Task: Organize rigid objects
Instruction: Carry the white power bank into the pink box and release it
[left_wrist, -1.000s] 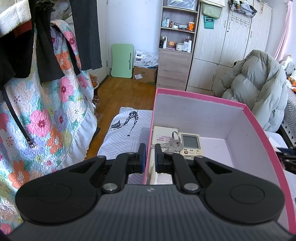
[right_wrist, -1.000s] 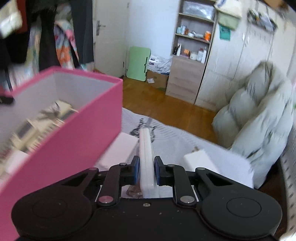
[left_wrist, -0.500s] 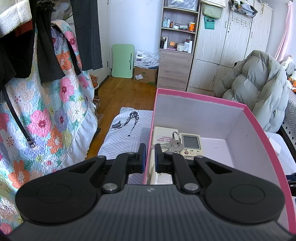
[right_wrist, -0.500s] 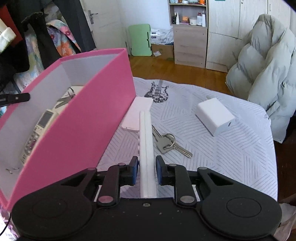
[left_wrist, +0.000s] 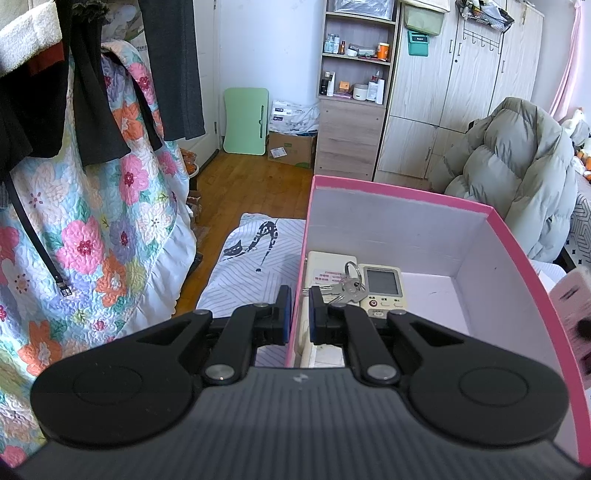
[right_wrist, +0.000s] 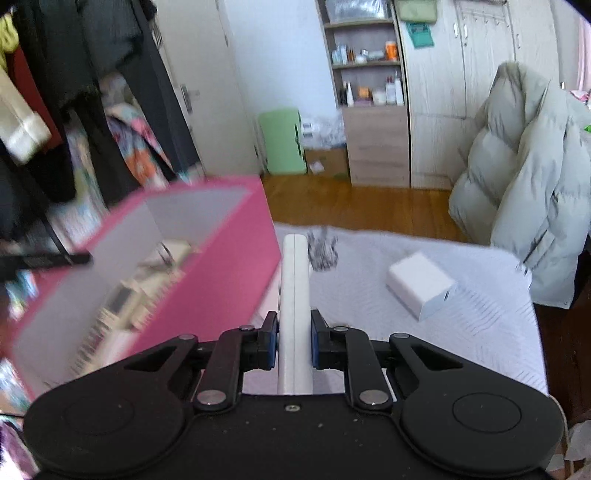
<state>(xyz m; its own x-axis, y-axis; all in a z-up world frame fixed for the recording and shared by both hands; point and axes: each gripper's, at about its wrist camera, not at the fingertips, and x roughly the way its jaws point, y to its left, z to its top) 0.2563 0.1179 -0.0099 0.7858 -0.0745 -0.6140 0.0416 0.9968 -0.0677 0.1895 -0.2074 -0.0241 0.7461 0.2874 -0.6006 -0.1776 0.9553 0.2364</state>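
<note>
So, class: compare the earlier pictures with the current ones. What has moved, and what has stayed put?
The right gripper, jaws closing on the white remote, has carried it up beside the pink box; the loose keys on the cloth have gone from its view. The left gripper stays clamped on the box wall, and the keys and remote inside are unmoved.

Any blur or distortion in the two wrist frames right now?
Left wrist view: sharp on the pink box and keys, only a smeared object at the right edge; fisheye bends the wardrobe. Right wrist view: motion blur across the box and hanging clothes, while the held white remote and right gripper stay crisp.
</note>
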